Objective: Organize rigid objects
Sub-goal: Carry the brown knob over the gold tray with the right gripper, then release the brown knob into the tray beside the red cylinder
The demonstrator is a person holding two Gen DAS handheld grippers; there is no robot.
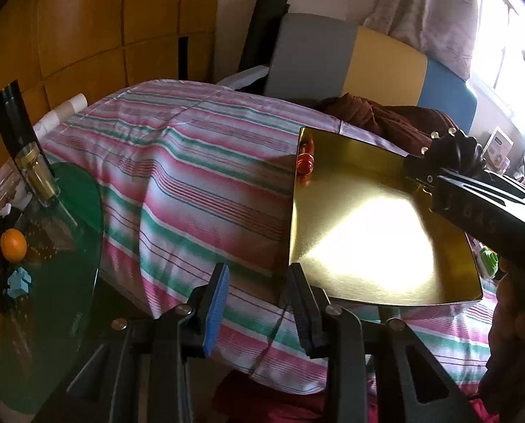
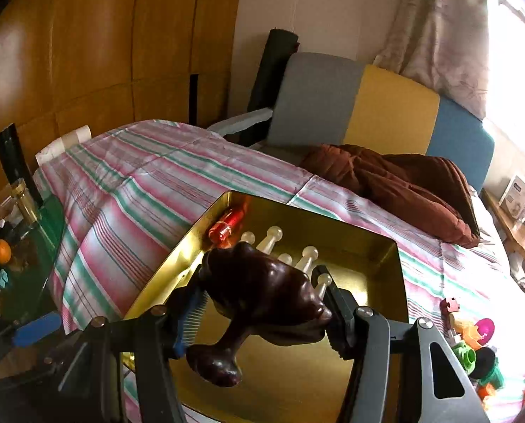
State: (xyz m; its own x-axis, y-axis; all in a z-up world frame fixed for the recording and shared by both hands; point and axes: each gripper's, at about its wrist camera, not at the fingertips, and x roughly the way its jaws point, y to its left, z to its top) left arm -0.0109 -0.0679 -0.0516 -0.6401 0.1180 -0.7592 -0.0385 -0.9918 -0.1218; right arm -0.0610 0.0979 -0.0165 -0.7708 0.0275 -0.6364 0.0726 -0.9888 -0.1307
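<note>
A shallow gold tray point(image 1: 368, 232) point(image 2: 375, 257) lies on the striped bedspread point(image 1: 177, 183). A red translucent cylinder point(image 1: 305, 165) point(image 2: 225, 227) rests in its far left corner. My right gripper point(image 2: 262, 317) is shut on a glossy dark brown wooden massager point(image 2: 262, 289) with pale round knobs, and holds it over the tray. In the left wrist view that gripper point(image 1: 439, 172) and the massager point(image 1: 456, 151) hang above the tray's right edge. My left gripper point(image 1: 259, 306) is open beside the tray's near left corner, with nothing between its fingers.
A green glass side table point(image 1: 68, 239) at the left bears an orange point(image 1: 13, 244), a blue block point(image 1: 19, 280) and a gold-capped bottle point(image 1: 38, 172). A brown quilt point(image 2: 396, 183) lies by the headboard. Several plastic toys point(image 2: 474, 349) sit on the bed at the right.
</note>
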